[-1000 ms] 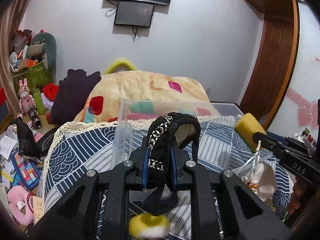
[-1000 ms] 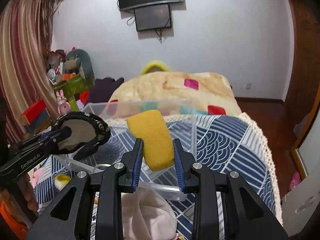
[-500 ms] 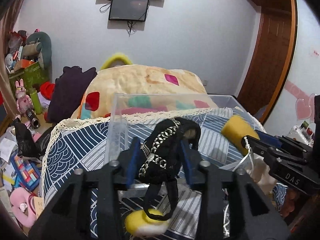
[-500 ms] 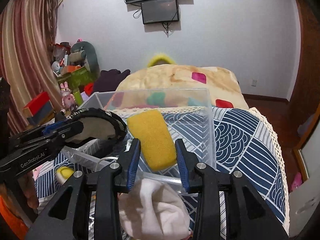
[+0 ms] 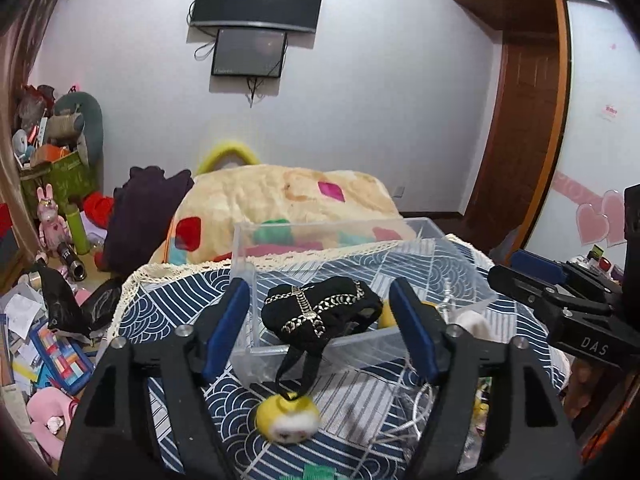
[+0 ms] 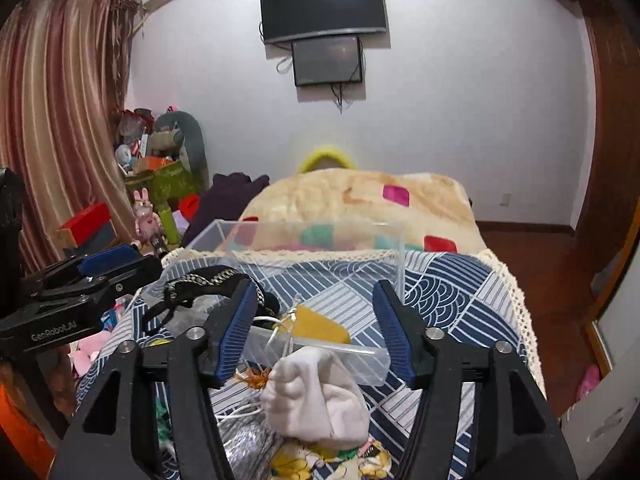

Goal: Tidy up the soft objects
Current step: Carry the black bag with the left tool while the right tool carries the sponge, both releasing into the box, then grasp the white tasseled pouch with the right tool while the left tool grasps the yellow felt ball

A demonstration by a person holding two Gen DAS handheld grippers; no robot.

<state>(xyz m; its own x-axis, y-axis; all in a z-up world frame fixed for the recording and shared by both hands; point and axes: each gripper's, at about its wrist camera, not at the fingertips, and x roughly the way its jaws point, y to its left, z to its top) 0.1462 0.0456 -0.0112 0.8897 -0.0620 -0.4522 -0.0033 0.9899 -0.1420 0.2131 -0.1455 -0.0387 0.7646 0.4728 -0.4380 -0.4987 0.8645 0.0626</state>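
Note:
A clear plastic box (image 5: 312, 350) stands on the blue patterned cloth (image 5: 176, 312). A black chain-trimmed pouch (image 5: 320, 314) lies inside it, its strap hanging over the front wall. A yellow sponge (image 6: 320, 328) lies in the box too. My left gripper (image 5: 320, 328) is open and empty in front of the box. My right gripper (image 6: 314, 324) is open and empty, above a white soft item (image 6: 316, 396). A yellow-and-white plush ball (image 5: 288, 418) lies below the left gripper. The pouch (image 6: 208, 286) and box (image 6: 394, 268) also show in the right wrist view.
A beige blanket (image 5: 280, 200) with coloured patches is heaped behind the box. Toys and clutter (image 5: 52, 240) fill the floor at left. A wooden door (image 5: 520, 140) is at right. A silver bag (image 6: 248, 440) and string lie under the right gripper.
Both grippers have opened. The black pouch dropped from the left gripper into the box, and the yellow sponge dropped from the right gripper into the box.

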